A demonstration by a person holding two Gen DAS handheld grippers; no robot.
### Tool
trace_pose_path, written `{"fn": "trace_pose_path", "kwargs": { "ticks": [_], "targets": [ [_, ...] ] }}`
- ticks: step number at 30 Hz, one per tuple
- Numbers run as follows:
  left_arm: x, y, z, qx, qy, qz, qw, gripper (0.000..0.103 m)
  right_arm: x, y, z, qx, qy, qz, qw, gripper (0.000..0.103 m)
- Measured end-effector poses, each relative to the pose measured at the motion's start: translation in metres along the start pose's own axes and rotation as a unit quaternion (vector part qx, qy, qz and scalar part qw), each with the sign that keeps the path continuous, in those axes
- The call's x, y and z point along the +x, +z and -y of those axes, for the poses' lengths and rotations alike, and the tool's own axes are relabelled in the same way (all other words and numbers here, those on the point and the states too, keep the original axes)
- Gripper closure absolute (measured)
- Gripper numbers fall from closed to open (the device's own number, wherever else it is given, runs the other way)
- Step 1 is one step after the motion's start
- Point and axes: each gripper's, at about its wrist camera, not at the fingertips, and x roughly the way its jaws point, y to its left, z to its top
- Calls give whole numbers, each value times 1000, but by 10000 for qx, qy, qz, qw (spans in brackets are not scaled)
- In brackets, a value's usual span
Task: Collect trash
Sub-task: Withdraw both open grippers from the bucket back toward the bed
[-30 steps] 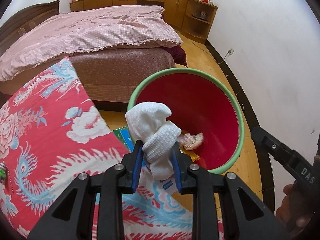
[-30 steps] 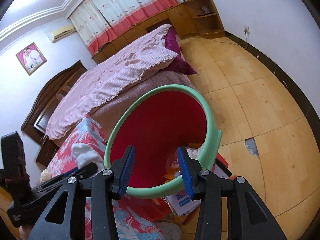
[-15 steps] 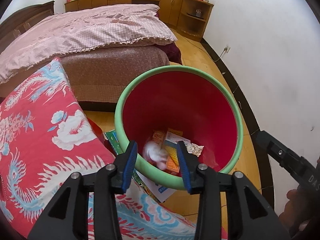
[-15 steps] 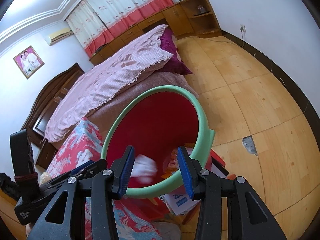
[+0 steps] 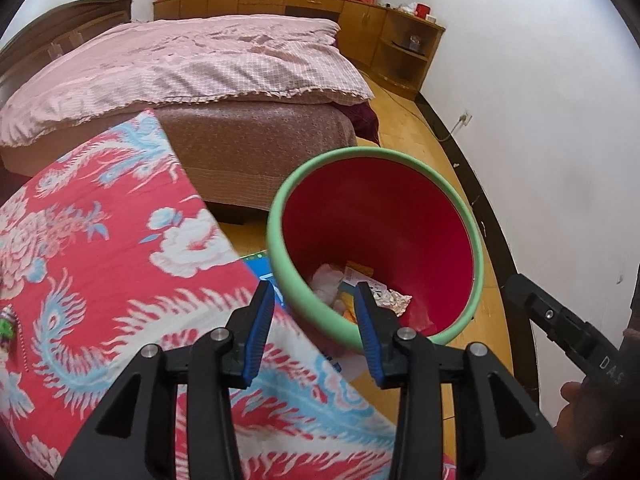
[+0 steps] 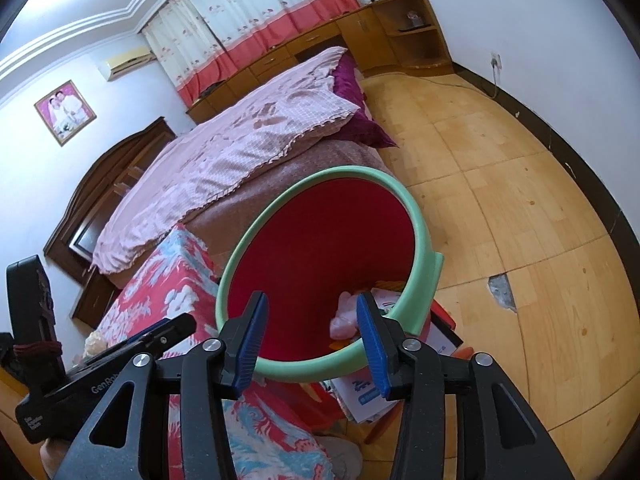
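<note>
A red bin with a green rim (image 5: 400, 156) stands tilted on the floor beside a surface covered in red floral cloth (image 5: 100, 260). Inside it lie a white wad of cloth (image 5: 326, 280), crumpled foil (image 5: 394, 300) and coloured wrappers. My left gripper (image 5: 314, 292) hovers over the bin's near rim, open with nothing between its fingers. In the right wrist view the bin (image 6: 340, 172) shows its near rim behind my right gripper (image 6: 311, 304). Its jaws are opening, and the pads touch nothing. The white wad (image 6: 346, 316) shows by the right finger.
A bed with a pink quilt (image 5: 180, 64) fills the back. Papers and a blue booklet (image 6: 362, 396) lie on the wooden floor (image 6: 520, 200) under the bin. A small green and striped item (image 5: 8, 324) sits at the cloth's left edge. A white wall (image 5: 560, 120) runs along the right.
The left gripper held the white wad a second ago. It opened, the wad dropped into the bin, and the gripper drew back a little. The right jaws stand slightly wider.
</note>
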Motion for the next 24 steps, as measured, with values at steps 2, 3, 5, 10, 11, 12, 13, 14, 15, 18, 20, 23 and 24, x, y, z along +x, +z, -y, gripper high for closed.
{"fn": "trace_pose_path", "kwargs": {
  "ticks": [2,3,5,10,11,12,13,14,15,18,20,23,24],
  "targets": [
    [-7,-1,-5,-54,24,45,10000,62,0,-1,-4,-51,4,-75,10000,50],
    [-10,-2,-7,-77,39,64,9999,62,0,-2,-6,-72,12,-103,9999,50],
    [-17,-4,-13,-130,89,105,9998,62,1,-5,-11,-128,30,-175,9998,50],
    [-33,-10,-29,-286,212,207,9992,62,1,-10,-23,-243,95,-275,9993,50],
    [-36,-11,-33,-316,245,227,9989,62,0,-11,-26,-271,107,-281,9992,50],
    [-39,-11,-36,-346,274,245,9987,62,0,-12,-29,-295,116,-286,9991,50],
    [-42,-12,-41,-391,308,269,9984,62,-1,-13,-32,-322,131,-297,9990,50],
    [-45,-13,-46,-434,341,289,9981,62,-1,-14,-35,-353,160,-316,9987,50],
    [-48,-14,-51,-481,380,305,9977,62,-1,-15,-36,-368,178,-330,9986,50],
    [-55,-15,-63,-582,474,350,9966,62,-1,-18,-43,-440,227,-379,9981,50],
    [-60,-17,-72,-653,541,389,9956,62,-1,-21,-48,-490,262,-417,9976,49],
    [-67,-20,-88,-773,666,436,9938,62,1,-25,-56,-553,298,-486,9968,49],
    [-70,-22,-93,-814,713,446,9931,62,2,-26,-59,-579,311,-513,9965,49]
  ]
}}
